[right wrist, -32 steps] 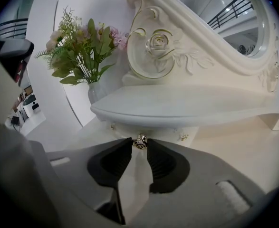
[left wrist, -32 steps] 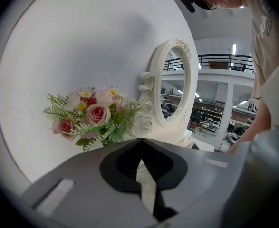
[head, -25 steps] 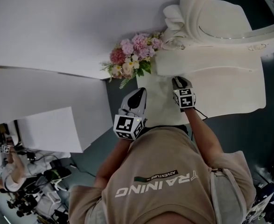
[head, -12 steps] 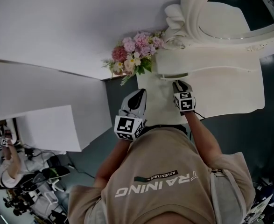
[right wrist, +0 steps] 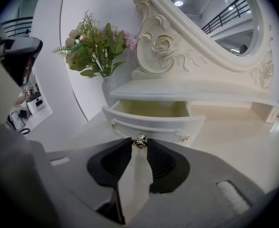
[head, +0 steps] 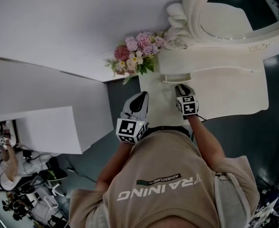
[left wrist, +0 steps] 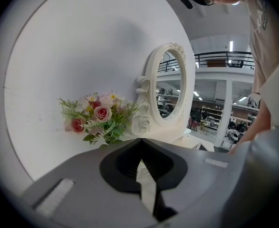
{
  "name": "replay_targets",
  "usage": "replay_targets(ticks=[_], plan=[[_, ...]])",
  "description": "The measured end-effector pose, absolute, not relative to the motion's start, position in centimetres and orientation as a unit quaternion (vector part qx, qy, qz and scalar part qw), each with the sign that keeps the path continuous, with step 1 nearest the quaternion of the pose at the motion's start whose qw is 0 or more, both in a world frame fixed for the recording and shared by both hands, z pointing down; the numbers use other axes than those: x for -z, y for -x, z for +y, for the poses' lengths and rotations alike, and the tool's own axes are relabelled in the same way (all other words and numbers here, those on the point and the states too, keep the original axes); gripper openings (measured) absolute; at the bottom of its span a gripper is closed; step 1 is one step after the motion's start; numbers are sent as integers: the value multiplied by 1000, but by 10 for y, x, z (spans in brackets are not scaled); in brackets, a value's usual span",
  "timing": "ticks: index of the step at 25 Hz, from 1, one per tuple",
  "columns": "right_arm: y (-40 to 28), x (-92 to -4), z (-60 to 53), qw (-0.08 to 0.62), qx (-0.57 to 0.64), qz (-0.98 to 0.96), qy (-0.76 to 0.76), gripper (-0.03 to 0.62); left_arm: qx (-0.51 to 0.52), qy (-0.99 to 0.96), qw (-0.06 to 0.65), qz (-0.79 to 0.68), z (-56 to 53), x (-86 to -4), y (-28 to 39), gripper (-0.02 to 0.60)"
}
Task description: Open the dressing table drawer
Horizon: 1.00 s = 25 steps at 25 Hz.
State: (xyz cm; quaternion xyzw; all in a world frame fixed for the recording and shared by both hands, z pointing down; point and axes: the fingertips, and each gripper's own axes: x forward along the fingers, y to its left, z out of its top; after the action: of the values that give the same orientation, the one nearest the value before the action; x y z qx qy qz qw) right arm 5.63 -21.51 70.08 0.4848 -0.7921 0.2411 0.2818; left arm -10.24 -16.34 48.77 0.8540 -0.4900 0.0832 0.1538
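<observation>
Cream curved-front drawer (right wrist: 153,123) partly out, metal knob (right wrist: 139,141) in right claw (right wrist: 139,146)

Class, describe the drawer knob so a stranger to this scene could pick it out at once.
On the cream dressing table, below the oval mirror, one small drawer stands pulled out. At the middle of its curved front sits a round metal knob, gripped by the right gripper; the two smaller studs sit near the front's ends.
</observation>
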Motion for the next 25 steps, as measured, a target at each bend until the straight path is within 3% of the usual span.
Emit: replay_targets(ticks=[18,23,25], plan=[[-68,-710,-170,284,-263,-788,-478,124,-77,-854,159,-489,-149,-495,104,18],[-69,-683,-151,265,-263,-804,-462,81,-74,-857,157,-486,-147,-494,101,18],[-68,-667,-148,256,-250,-814,-458,7,-73,-858,155,-484,-147,-494,100,18]])
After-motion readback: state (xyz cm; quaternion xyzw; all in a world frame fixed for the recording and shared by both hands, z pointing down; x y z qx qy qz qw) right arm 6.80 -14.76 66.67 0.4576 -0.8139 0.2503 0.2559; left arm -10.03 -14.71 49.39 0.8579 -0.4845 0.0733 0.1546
